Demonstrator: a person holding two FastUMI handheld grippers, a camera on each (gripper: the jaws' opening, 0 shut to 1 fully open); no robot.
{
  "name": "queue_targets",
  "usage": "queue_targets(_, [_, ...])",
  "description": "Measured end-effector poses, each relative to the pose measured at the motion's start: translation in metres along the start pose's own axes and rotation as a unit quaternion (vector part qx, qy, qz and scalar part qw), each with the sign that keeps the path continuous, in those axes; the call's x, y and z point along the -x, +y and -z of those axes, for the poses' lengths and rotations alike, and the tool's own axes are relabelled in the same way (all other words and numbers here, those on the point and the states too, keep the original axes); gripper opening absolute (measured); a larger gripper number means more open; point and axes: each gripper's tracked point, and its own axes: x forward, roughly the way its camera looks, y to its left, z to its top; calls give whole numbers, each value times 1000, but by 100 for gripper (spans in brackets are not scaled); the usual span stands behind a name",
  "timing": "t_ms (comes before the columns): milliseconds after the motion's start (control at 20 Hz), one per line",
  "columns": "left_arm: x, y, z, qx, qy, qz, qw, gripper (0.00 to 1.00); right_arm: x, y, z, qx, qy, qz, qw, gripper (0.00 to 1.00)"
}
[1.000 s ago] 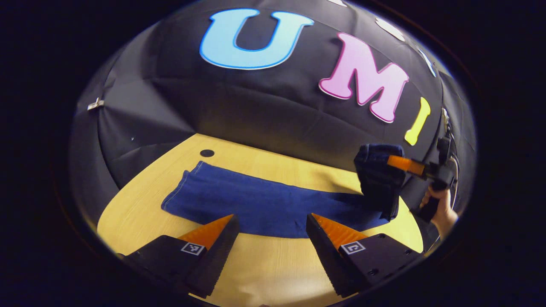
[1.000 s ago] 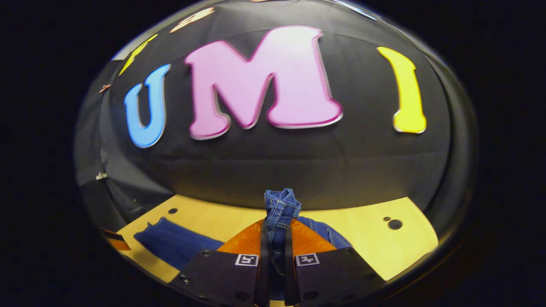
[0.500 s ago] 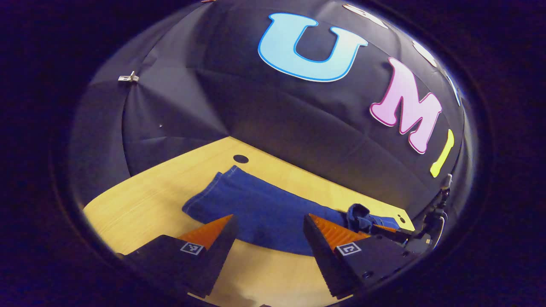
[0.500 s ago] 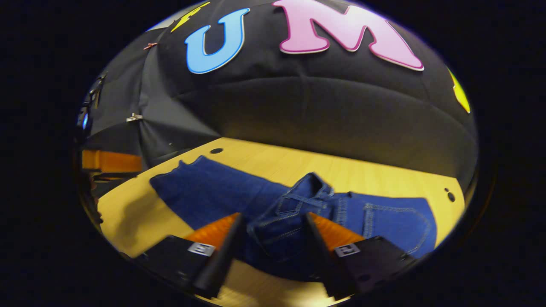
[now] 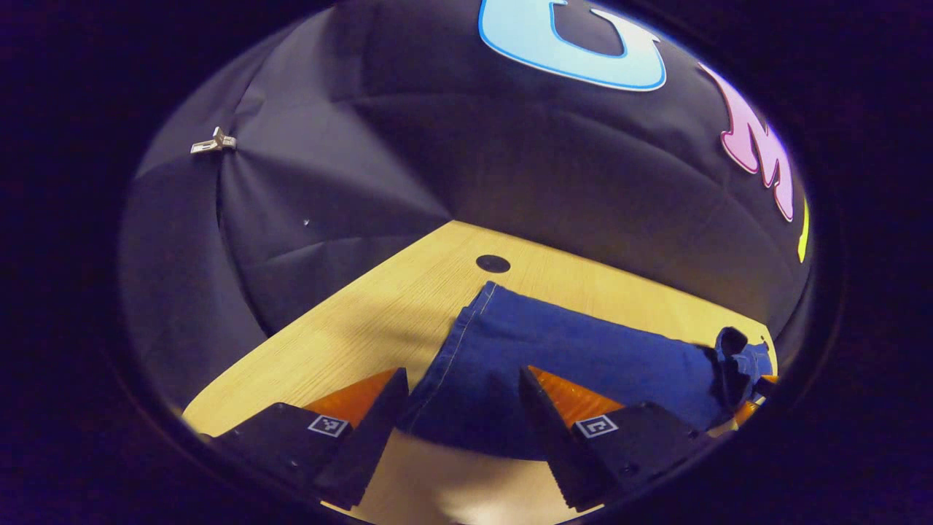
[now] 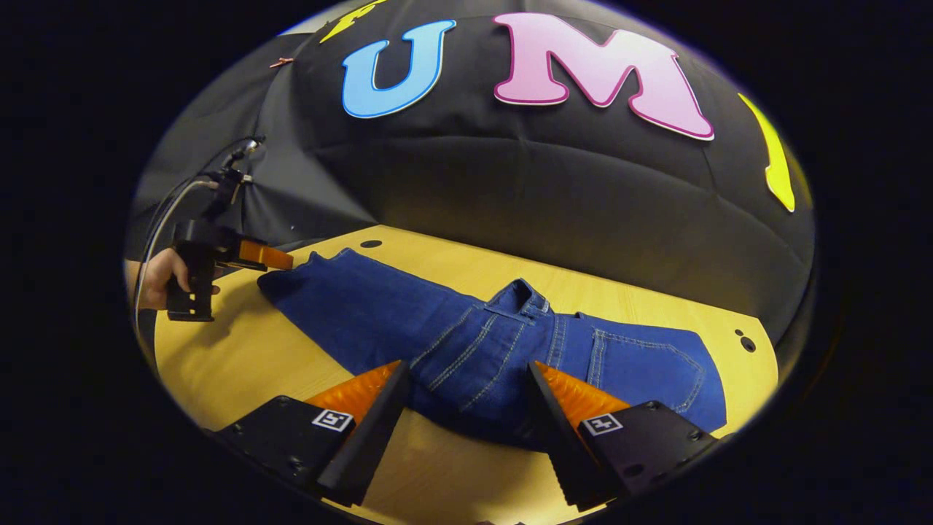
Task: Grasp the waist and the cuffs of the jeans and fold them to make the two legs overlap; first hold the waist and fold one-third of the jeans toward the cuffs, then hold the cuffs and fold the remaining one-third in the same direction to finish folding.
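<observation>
Dark blue jeans lie along the wooden table, legs overlapped. The waist end is folded over onto the legs, its back pocket facing up. My right gripper is open just in front of that fold, with denim showing between its fingers but not clamped. My left gripper is open at the cuff end, its fingers on either side of the hem. In the right gripper view the left gripper sits beside the cuffs, held by a hand.
The table has a round hole behind the cuffs and small holes near the far right corner. Black cloth wall closes the back and the left side. Bare tabletop lies in front of the jeans.
My right gripper lowered the lifted waist onto the legs, opened and let it go. My left gripper moved left and closer, so the cuffs now lie between its fingers.
</observation>
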Motion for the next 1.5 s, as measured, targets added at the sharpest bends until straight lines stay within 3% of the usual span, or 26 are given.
queue_targets(200, [-19, 0, 8, -15, 12, 8, 1000, 99, 12, -13, 4, 4, 2, 13, 1000, 98])
queue_targets(400, [-23, -8, 11, -68, 33, 23, 997, 91, 14, -27, 14, -21, 20, 29, 999, 97])
queue_targets(450, [-26, -11, 11, -71, 36, 29, 996, 77, 15, -28, 15, -27, 21, 30, 999, 98])
queue_targets(600, [-25, -22, 15, -72, 34, 60, 995, 70, 17, -28, 15, -27, 20, 33, 999, 98])
queue_targets(700, [-23, -30, 15, -70, 30, 76, 994, 35, 16, -29, 17, -21, 20, 34, 999, 98])
queue_targets(900, [-22, -37, 12, -57, 22, 92, 994, 17, 15, -29, 19, -21, 24, 36, 999, 98])
queue_targets(950, [-22, -39, 13, -63, 26, 85, 994, 7, 16, -30, 19, -23, 25, 37, 999, 98])
queue_targets(1050, [-21, -39, 11, -57, 17, 84, 995, 7, 15, -32, 20, -28, 27, 44, 998, 98])
queue_targets(1200, [-6, -44, -13, 4, -11, 106, 994, 10, 12, -30, 19, -31, 31, 55, 998, 98])
queue_targets(1250, [5, -46, -29, 16, -28, 113, 993, 2, 13, -31, 20, -36, 31, 54, 997, 98])
queue_targets(1300, [18, -45, -45, 19, -43, 119, 992, 6, 15, -35, 20, -38, 31, 59, 997, 98])
queue_targets(1500, [59, -55, -84, -6, -66, 146, 987, 6, 33, -58, 18, -26, 32, 89, 995, 98])
